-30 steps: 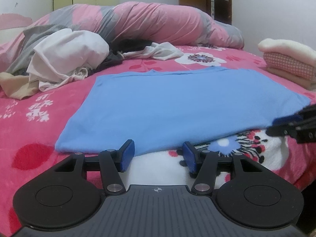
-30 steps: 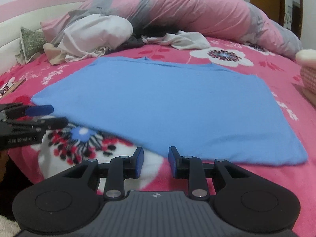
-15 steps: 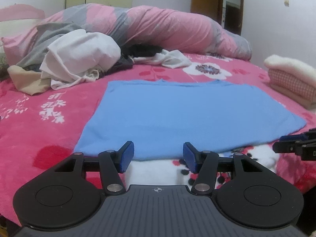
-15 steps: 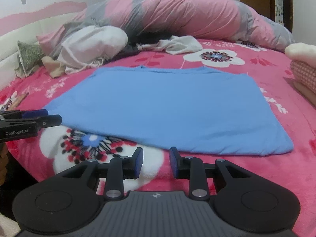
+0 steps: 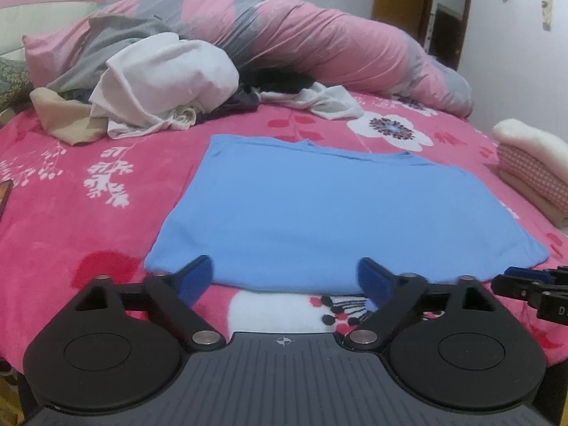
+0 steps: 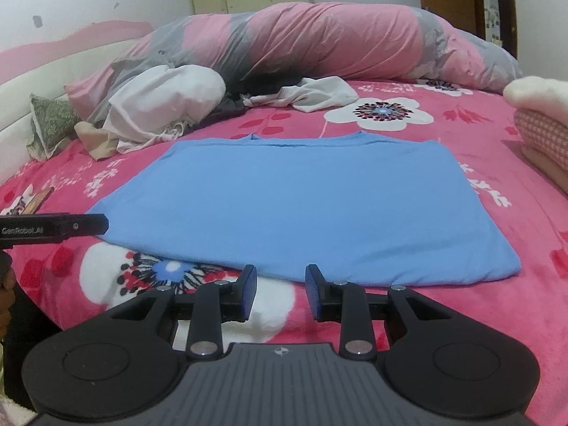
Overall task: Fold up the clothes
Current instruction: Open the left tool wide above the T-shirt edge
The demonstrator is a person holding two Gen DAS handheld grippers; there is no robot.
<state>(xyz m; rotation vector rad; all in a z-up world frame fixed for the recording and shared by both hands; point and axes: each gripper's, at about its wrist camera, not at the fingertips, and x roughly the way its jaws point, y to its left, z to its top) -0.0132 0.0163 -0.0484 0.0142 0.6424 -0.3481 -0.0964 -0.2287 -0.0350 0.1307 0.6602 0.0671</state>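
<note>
A blue shirt [image 5: 330, 213] lies flat on the bed [image 5: 71, 220], folded to a rectangle, its near hem at six o'clock toward both grippers. The left gripper [image 5: 284, 278] sits level at the hem's left part, jaws spread wide and empty, tips just over the cloth edge. The right gripper [image 6: 280, 289] is level near the hem's middle, jaws partly apart, holding nothing. A heap of clothes [image 5: 156, 92] lies at eleven o'clock, a rolled quilt [image 6: 319, 53] at twelve, folded towels [image 5: 532, 170] at three.
</note>
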